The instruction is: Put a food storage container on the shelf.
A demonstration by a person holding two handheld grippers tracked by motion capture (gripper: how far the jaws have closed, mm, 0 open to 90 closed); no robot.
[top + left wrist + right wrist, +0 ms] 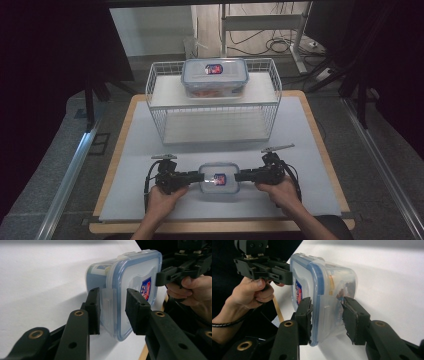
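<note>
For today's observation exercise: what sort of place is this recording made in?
Probably a lab or recording workstation, not a kitchen: a white-topped table ringed by dark curtains, loose cables on the floor behind, and hand-held grippers, left and right, at a food container.

Dim surroundings; bright table; soft shadows

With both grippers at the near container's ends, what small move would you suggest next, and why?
Probably close both grippers' jaws on the clear plastic blue-rimmed container's end latches: the left gripper and right gripper each straddle a latch with gaps visible, so neither grips yet.
</note>
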